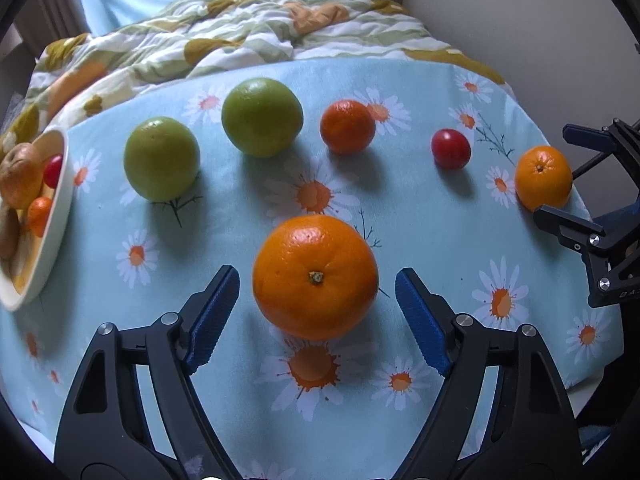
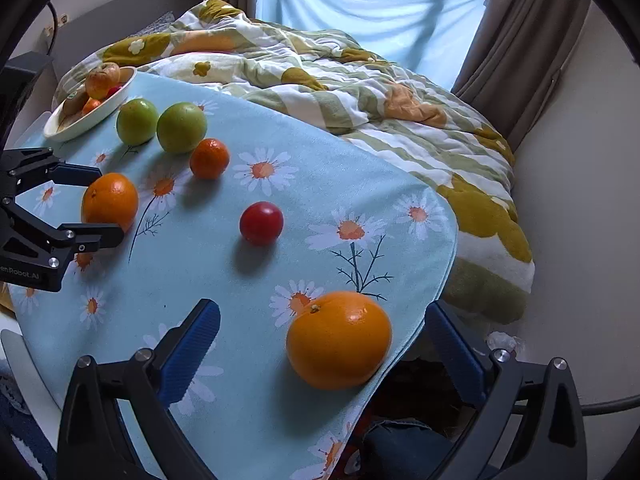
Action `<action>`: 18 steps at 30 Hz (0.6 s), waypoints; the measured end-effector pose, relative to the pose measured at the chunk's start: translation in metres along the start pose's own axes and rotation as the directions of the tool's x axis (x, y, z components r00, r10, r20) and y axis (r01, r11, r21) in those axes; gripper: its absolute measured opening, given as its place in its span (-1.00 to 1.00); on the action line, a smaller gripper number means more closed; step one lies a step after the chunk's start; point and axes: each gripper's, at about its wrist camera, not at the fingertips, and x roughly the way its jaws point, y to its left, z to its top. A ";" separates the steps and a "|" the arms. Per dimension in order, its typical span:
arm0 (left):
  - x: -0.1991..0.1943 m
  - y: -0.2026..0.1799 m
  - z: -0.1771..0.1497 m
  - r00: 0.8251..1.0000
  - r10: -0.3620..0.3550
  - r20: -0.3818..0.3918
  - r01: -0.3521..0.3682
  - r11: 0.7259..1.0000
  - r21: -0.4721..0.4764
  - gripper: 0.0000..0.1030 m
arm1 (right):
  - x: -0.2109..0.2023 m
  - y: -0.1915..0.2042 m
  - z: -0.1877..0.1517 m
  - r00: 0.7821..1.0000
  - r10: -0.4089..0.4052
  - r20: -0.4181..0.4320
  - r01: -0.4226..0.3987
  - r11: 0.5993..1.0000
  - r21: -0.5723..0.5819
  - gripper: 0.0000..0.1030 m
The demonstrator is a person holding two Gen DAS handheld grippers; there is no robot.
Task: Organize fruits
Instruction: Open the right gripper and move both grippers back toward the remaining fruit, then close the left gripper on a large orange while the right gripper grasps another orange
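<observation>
My left gripper (image 1: 317, 286) is open, its blue pads on either side of a large orange (image 1: 315, 277) on the table, not touching it. My right gripper (image 2: 322, 330) is open around another orange (image 2: 339, 339) at the table's right edge. That orange also shows in the left wrist view (image 1: 543, 178), next to the right gripper (image 1: 576, 176). Two green fruits (image 1: 161, 159) (image 1: 262, 117), a small mandarin (image 1: 347, 126) and a red fruit (image 1: 450, 148) lie farther back. A white bowl (image 1: 56, 216) at the left holds several fruits.
The table has a light blue daisy cloth (image 1: 400, 208). Its edge curves off close beside the right orange (image 2: 420, 332). A rumpled quilt on a bed (image 2: 360, 80) lies behind the table. Curtains (image 2: 520, 40) and a wall stand beyond.
</observation>
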 end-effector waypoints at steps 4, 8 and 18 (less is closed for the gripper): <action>0.005 -0.001 -0.004 1.000 0.016 -0.015 -0.016 1.000 0.005 0.25 | 0.006 0.001 -0.001 1.000 -0.009 -0.025 0.008 0.999 -0.035 0.98; 0.003 0.000 -0.005 1.000 0.014 -0.014 -0.014 1.000 0.002 0.24 | 0.011 0.000 -0.003 0.999 -0.001 -0.045 -0.002 0.998 -0.063 0.81; 0.000 0.000 -0.007 1.000 0.009 -0.003 -0.009 1.000 0.014 0.23 | 0.024 0.000 -0.010 0.993 -0.030 -0.110 0.013 0.988 -0.155 0.46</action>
